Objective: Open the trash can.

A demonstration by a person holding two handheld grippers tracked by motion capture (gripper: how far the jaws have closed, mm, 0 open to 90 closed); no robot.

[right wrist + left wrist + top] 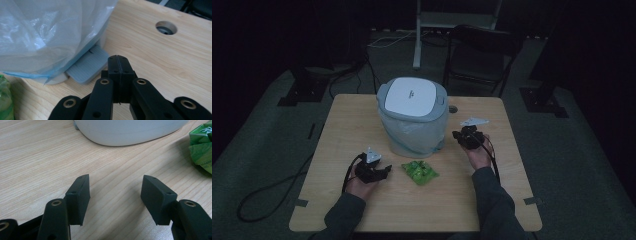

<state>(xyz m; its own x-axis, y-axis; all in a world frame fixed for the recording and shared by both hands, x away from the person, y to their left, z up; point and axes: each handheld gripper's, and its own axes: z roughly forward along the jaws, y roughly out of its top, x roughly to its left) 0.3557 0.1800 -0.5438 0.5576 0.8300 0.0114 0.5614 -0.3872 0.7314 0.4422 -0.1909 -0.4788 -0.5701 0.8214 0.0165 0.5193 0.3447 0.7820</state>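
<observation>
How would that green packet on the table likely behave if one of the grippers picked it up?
The green packet looks crumpled and creased, so it is probably soft and floppy, folding between the jaws rather than holding its shape. It lies low and flat, so it seems light and unlikely to roll. Its glossy wrapper may be somewhat slippery.

left tool (384, 170): jaws apart, low, seemingly resting | right tool (458, 135): jaws pressed together, empty

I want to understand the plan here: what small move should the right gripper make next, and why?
Probably press the pedal down. The right gripper is shut, its tips just beside the grey pedal at the foot of the bin, whose lid is closed. The green packet lies near the open left gripper.
</observation>
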